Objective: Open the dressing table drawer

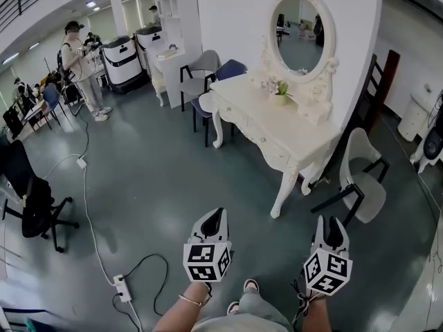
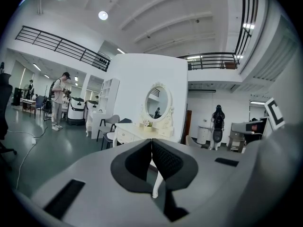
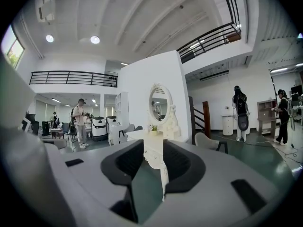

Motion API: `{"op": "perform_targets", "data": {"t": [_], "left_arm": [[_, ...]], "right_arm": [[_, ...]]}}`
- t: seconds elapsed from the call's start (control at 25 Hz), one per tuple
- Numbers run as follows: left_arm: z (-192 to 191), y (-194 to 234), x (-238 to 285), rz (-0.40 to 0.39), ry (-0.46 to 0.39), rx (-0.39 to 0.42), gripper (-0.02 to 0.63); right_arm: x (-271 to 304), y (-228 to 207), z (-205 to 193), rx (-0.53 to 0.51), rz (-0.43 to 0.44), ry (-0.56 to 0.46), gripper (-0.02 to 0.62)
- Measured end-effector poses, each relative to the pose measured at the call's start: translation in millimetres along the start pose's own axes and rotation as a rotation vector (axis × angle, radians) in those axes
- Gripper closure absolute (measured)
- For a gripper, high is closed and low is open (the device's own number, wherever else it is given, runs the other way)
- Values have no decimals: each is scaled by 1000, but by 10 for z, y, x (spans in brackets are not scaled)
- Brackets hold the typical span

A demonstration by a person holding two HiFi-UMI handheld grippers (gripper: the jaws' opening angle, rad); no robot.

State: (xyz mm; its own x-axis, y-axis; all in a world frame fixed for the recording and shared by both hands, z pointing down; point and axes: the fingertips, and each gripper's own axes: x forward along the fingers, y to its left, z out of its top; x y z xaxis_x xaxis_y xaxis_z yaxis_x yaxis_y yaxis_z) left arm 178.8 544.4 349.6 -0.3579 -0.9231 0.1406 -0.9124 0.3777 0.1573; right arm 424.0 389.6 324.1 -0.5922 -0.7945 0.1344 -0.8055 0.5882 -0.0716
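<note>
**Head view:** the dressing table [image 1: 277, 126] stands at 12 to 1 o'clock, well apart from the left gripper [image 1: 215, 218] and right gripper [image 1: 331, 228]. Its drawer fronts [image 1: 266, 146] are small and hard to make out.
**Left gripper view:** the jaws meet at the tips and hold nothing. They largely hide the table.
**Right gripper view:** the jaws stand apart and hold nothing. The table lies ahead at 12 o'clock.
</note>
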Motion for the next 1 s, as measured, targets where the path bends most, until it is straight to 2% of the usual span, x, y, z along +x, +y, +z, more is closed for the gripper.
{"op": "perform_targets", "data": {"t": [0.36,1.0], "left_arm": [[60,379,524,64,7,-8,588],[485,846,1984,125,1,-21,588]], "right_arm": [[791,139,26,-1,43,11,474],[2543,205,483,-11,97,-1,483]]}}
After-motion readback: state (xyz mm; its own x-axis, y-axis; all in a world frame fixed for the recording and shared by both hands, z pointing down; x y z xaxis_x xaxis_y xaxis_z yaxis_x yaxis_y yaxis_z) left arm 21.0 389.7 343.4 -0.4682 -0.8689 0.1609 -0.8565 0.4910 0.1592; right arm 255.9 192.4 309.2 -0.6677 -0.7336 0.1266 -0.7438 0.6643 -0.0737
